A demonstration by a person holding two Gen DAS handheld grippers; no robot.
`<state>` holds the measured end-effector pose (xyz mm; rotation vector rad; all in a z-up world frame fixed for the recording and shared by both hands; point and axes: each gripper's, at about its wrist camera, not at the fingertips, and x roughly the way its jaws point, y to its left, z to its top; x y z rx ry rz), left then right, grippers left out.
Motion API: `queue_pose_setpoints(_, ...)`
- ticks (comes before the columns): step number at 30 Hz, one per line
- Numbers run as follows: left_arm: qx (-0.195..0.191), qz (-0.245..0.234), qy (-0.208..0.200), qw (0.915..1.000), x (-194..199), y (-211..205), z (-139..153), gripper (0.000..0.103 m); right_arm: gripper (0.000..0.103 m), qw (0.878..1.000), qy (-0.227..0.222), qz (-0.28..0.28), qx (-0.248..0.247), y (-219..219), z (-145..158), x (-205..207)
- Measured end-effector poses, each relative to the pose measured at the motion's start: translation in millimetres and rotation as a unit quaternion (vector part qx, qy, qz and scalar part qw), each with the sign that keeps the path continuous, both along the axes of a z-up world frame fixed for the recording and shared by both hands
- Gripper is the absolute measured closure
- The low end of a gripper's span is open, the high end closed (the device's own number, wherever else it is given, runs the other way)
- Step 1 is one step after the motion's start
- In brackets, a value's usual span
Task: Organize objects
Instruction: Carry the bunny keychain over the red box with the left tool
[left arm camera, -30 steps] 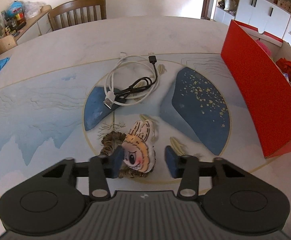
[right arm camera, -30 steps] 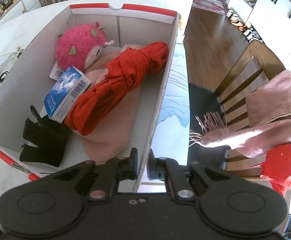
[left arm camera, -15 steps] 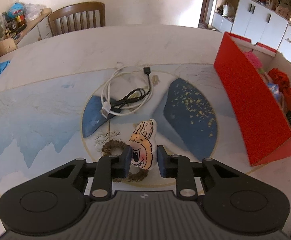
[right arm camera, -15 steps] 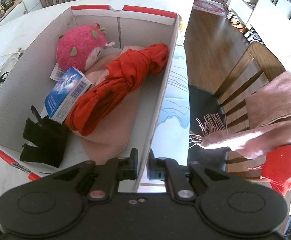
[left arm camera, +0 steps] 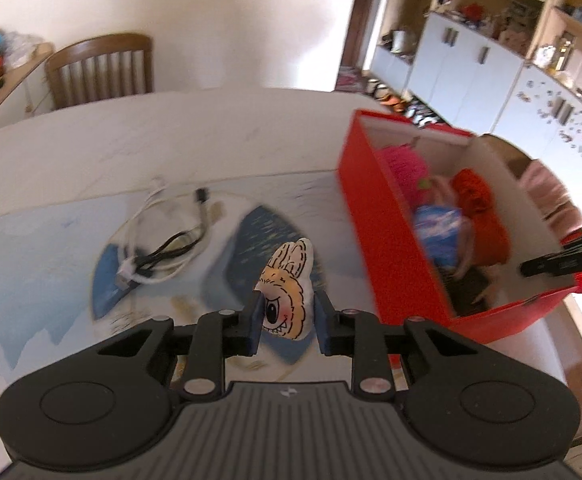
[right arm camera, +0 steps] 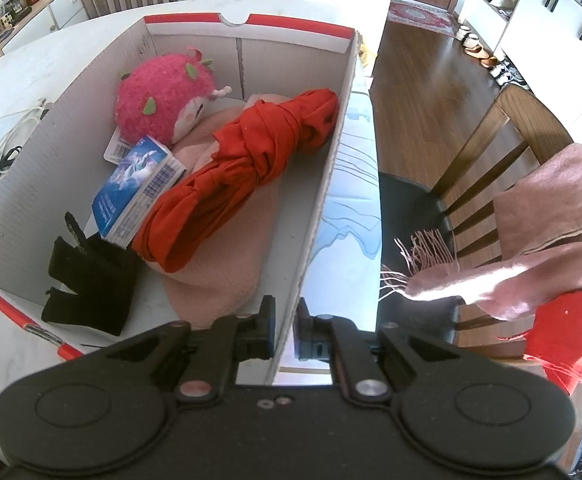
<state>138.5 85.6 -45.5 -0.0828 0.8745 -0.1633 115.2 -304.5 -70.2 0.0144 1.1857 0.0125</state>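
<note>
My left gripper (left arm camera: 287,326) is shut on a small yellow plush monster toy (left arm camera: 289,288) and holds it above the table, left of the red cardboard box (left arm camera: 375,216). My right gripper (right arm camera: 285,334) is shut on the box's right wall (right arm camera: 331,168) near its front corner. Inside the box lie a pink plush (right arm camera: 163,98), a blue packet (right arm camera: 137,188), a knotted red cloth (right arm camera: 243,168), a pink cloth (right arm camera: 219,272) and a black pouch (right arm camera: 91,280). A white and a black cable (left arm camera: 159,240) lie coiled on the table.
The round table (left arm camera: 171,140) has a blue and white pattern. A wooden chair (left arm camera: 99,68) stands at its far side. Another chair (right arm camera: 491,168) with a pink scarf (right arm camera: 547,232) stands right of the box. White cabinets (left arm camera: 471,64) line the far right.
My left gripper closed on the plush monster, lifted it off the table and swung right toward the box. My right gripper has kept its hold on the box wall.
</note>
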Motion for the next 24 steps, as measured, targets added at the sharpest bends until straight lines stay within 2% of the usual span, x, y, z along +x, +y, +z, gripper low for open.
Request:
queue_pose_setpoints(9, -0.016, -0.06, -0.018, 0.9979, 14.0, -45.6, 21.9, 0.078, 0.095, 1.0, -0.001, 0.002, -0.001, -0.6, 0.5, -0.6)
queue_pose_setpoints(24, 0.015, -0.153, -0.035, 0.9874, 71.5, -133.7, 29.0, 0.078, 0.094, 1.0, -0.001, 0.007, 0.007, -2.7, 0.5, -0.1)
